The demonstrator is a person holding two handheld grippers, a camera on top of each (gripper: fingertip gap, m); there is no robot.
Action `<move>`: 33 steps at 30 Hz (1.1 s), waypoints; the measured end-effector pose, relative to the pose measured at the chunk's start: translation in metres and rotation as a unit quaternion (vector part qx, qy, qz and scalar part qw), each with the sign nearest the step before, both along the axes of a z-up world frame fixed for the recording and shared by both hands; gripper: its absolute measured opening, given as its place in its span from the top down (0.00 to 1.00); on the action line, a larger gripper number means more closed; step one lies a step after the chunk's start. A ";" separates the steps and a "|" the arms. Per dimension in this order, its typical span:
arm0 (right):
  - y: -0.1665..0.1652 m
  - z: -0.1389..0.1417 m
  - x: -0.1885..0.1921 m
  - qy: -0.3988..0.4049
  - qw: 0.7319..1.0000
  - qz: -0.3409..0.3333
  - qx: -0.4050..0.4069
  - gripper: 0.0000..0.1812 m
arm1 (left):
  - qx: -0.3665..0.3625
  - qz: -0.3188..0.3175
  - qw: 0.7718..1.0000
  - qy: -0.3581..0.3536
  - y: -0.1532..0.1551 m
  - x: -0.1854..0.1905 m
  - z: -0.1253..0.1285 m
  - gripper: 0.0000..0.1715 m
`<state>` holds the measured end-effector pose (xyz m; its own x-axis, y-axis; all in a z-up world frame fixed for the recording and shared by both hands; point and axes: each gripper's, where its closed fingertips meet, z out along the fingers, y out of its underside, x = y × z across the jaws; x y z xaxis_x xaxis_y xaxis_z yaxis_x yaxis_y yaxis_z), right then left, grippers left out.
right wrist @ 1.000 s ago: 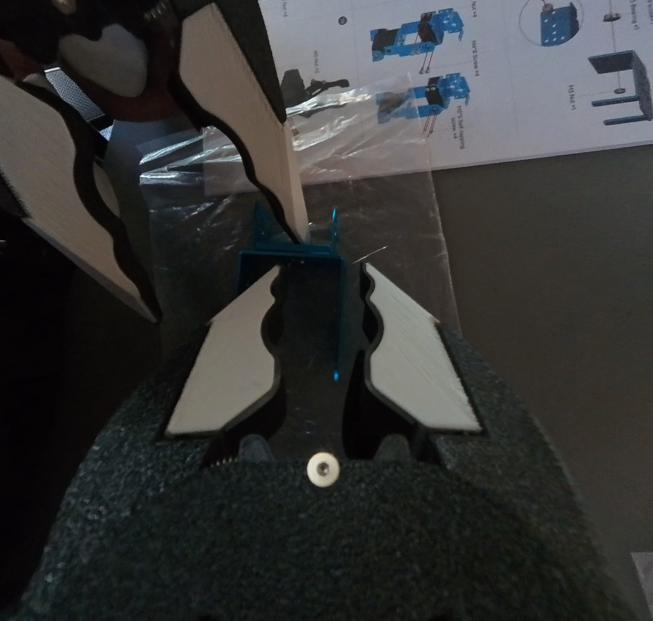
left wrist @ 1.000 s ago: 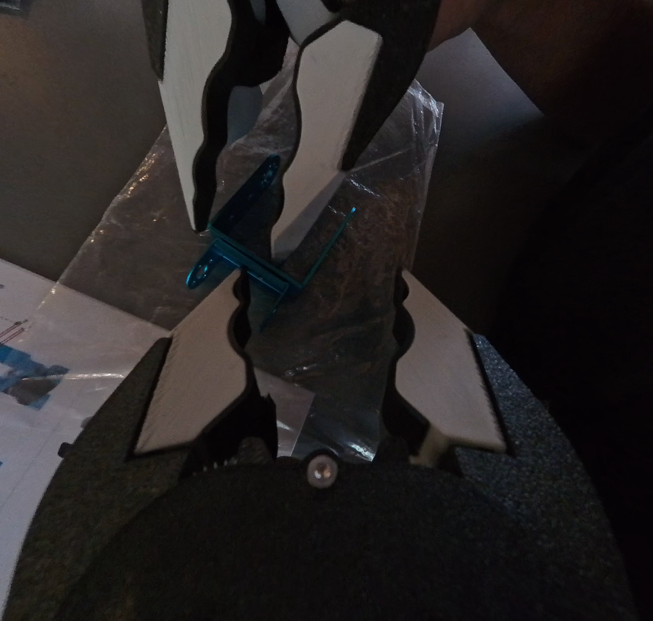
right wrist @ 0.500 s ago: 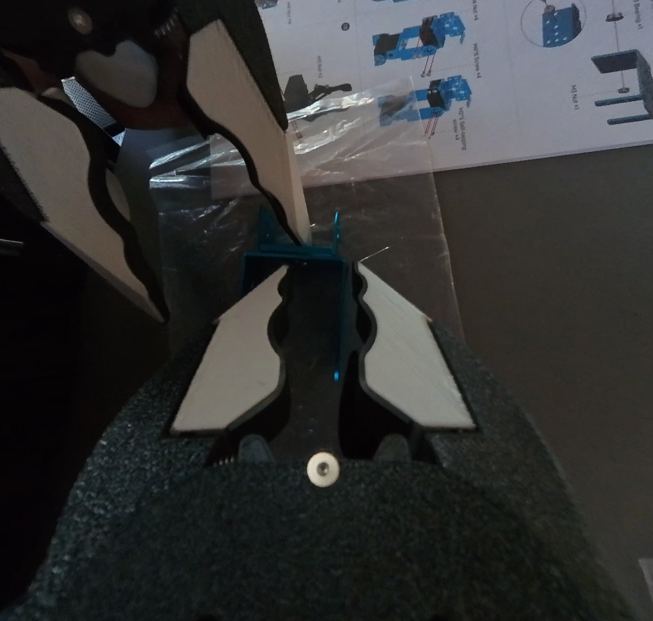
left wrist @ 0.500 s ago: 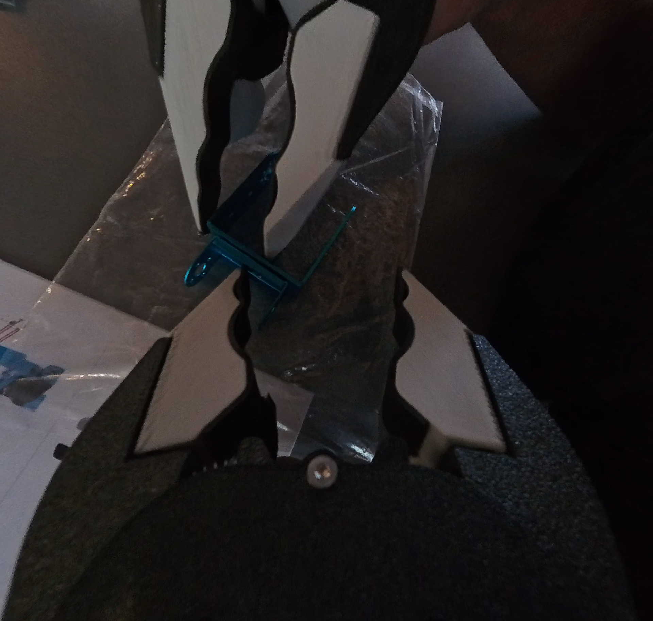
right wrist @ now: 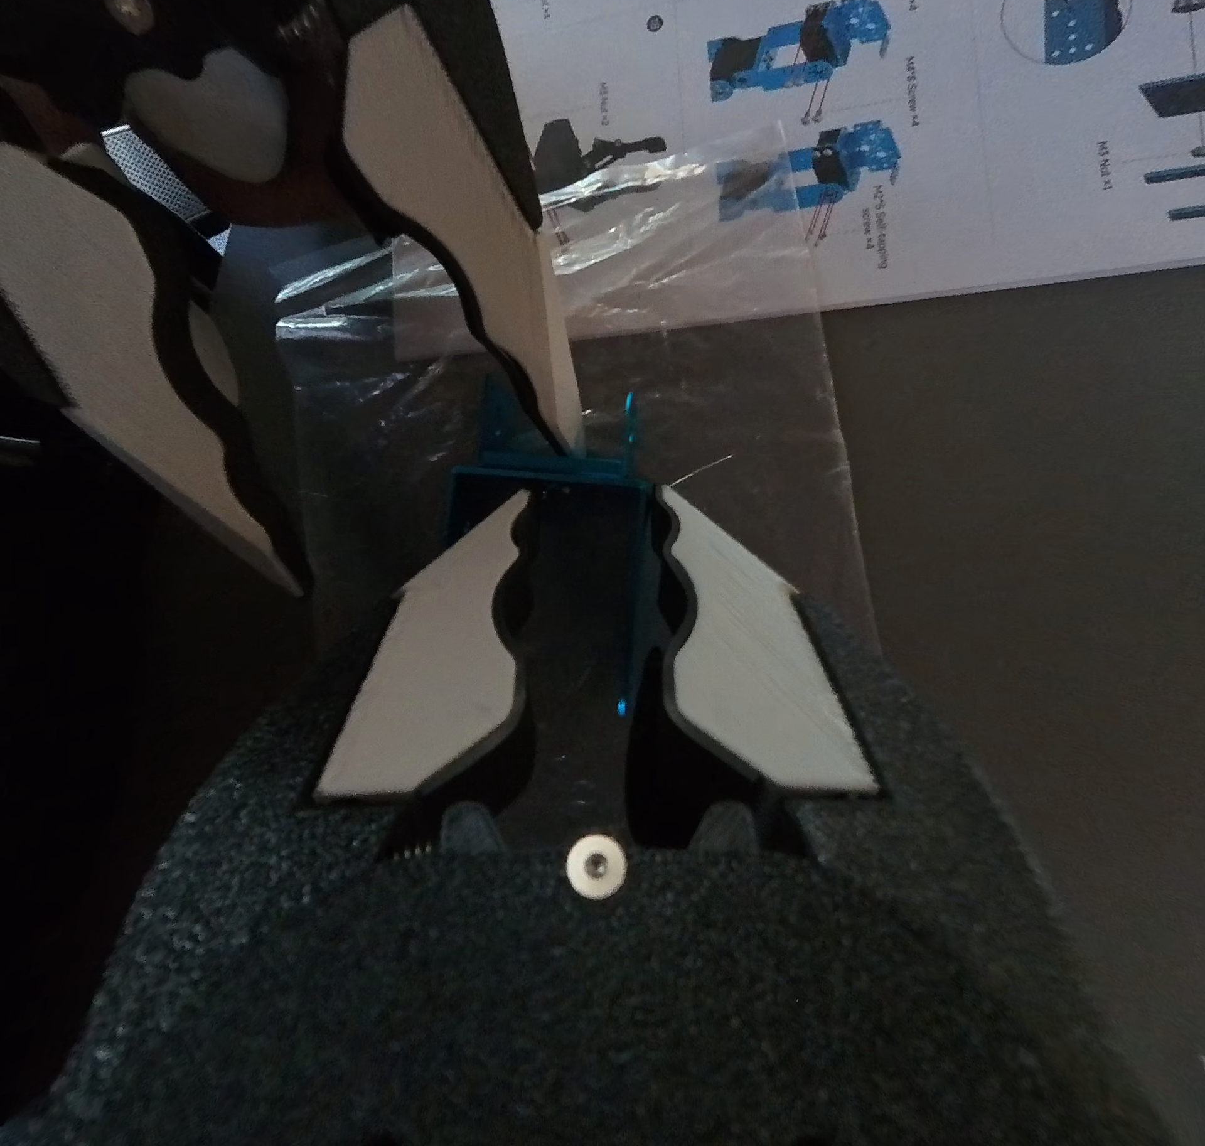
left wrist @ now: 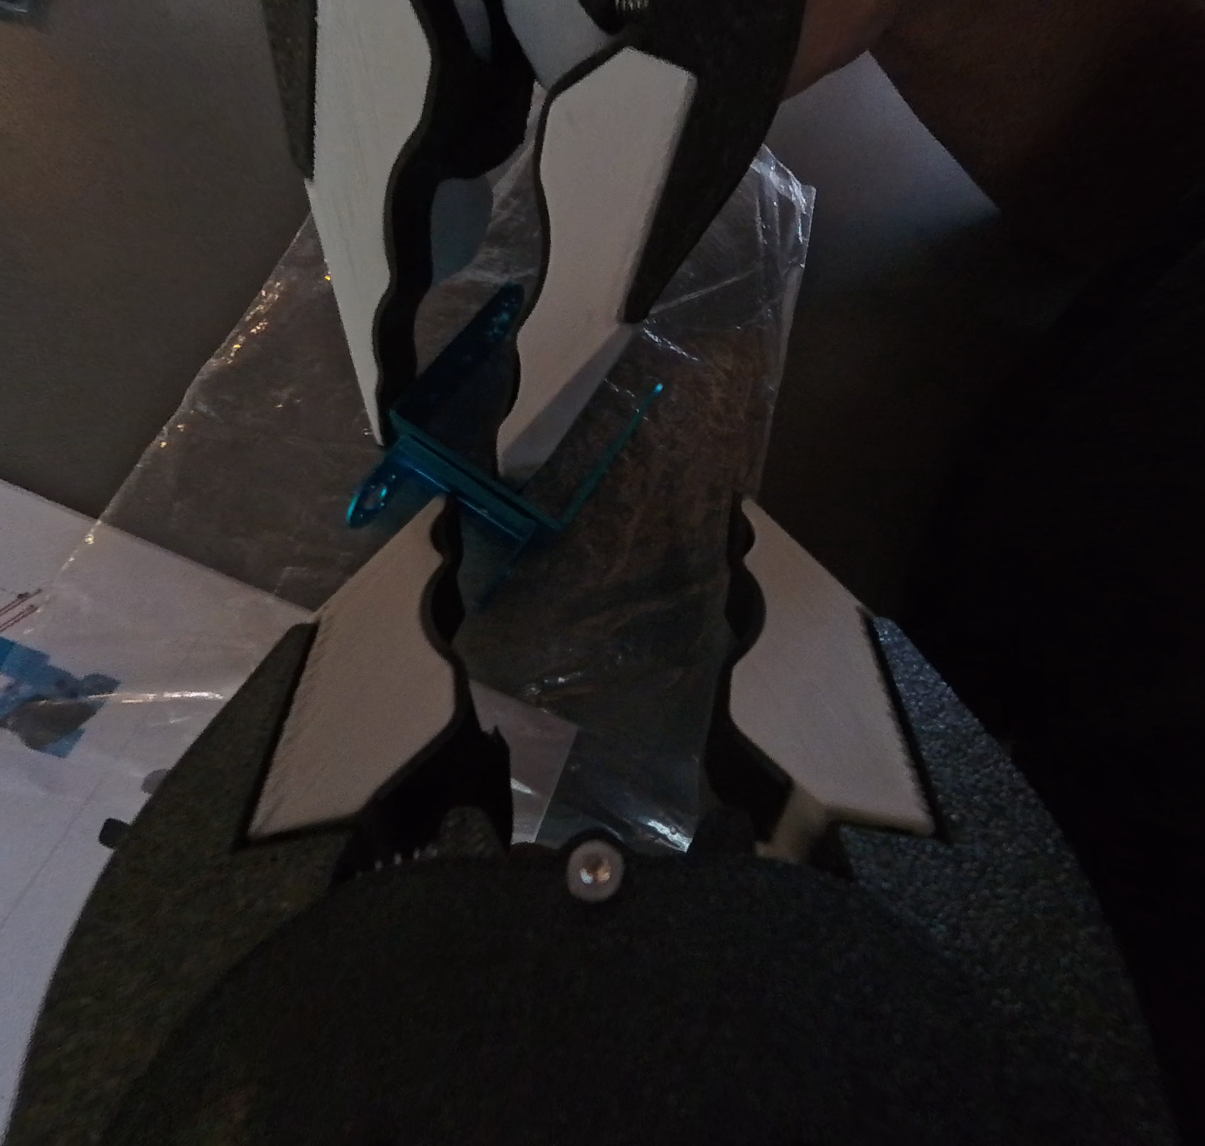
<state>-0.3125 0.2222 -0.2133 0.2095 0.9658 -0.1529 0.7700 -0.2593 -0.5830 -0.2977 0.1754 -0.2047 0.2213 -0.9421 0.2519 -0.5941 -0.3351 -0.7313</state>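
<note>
While shadow hides most of it, we see blue brackets [right wrist: 554,469] between both tongs.
Right tongs [right wrist: 590,495] seem narrowed around one bracket; left tongs [left wrist: 590,511] gape beside it, over a plastic bag [left wrist: 684,528] on the bench [right wrist: 1011,462].

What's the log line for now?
left gripper: open, tip beside blue bracket | right gripper: astride bracket wall, grip unclear | clear bag beneath
</note>
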 end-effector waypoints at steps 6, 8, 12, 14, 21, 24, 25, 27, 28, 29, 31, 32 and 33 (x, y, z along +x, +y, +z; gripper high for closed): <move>0.001 0.004 0.000 0.007 1.000 -0.002 -0.001 0.82 | 0.000 0.001 1.000 0.001 0.000 0.000 0.000 0.52; -0.001 0.003 0.002 0.002 1.000 0.000 -0.005 0.80 | 0.000 0.002 1.000 0.001 0.000 -0.001 0.000 0.52; 0.000 0.002 0.003 -0.003 1.000 -0.001 0.007 0.79 | 0.000 0.002 1.000 0.002 0.000 -0.007 0.002 0.52; -0.001 0.001 0.000 -0.002 1.000 0.002 0.006 0.79 | 0.002 0.000 1.000 0.002 0.000 -0.009 0.003 0.52; -0.001 0.000 0.000 -0.004 1.000 -0.001 -0.001 0.82 | -0.002 -0.018 1.000 -0.005 -0.006 -0.004 0.003 0.53; -0.001 0.000 0.001 -0.002 1.000 -0.003 -0.006 0.82 | -0.001 -0.018 1.000 -0.003 -0.007 -0.003 0.001 0.53; 0.000 0.001 0.001 -0.001 1.000 -0.003 -0.005 0.82 | -0.001 -0.018 1.000 -0.004 -0.007 -0.003 0.001 0.53; 0.000 0.002 0.002 -0.001 1.000 -0.003 -0.003 0.84 | -0.003 -0.016 1.000 -0.004 -0.007 -0.003 0.002 0.53; 0.000 0.002 0.002 -0.001 1.000 -0.003 -0.001 0.84 | -0.003 -0.015 1.000 -0.004 -0.007 -0.003 0.001 0.53; -0.001 0.002 0.003 -0.001 1.000 -0.002 -0.001 0.84 | -0.003 -0.015 1.000 -0.002 -0.006 -0.003 0.001 0.53; -0.002 0.003 0.003 -0.003 1.000 0.001 0.003 0.82 | -0.003 -0.015 1.000 -0.001 -0.007 -0.003 0.000 0.53; -0.002 0.002 0.004 -0.006 1.000 0.002 0.004 0.81 | -0.004 -0.015 1.000 -0.001 -0.007 -0.003 0.000 0.53; -0.002 0.001 0.004 -0.010 1.000 0.001 0.006 0.80 | -0.003 -0.015 1.000 -0.001 -0.007 -0.003 0.000 0.53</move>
<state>-0.3088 0.2205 -0.2127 0.2098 0.9681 -0.1373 0.7828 -0.2504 -0.5697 -0.3003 0.1680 -0.2050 0.1922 -0.9468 0.2583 -0.6029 -0.3216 -0.7301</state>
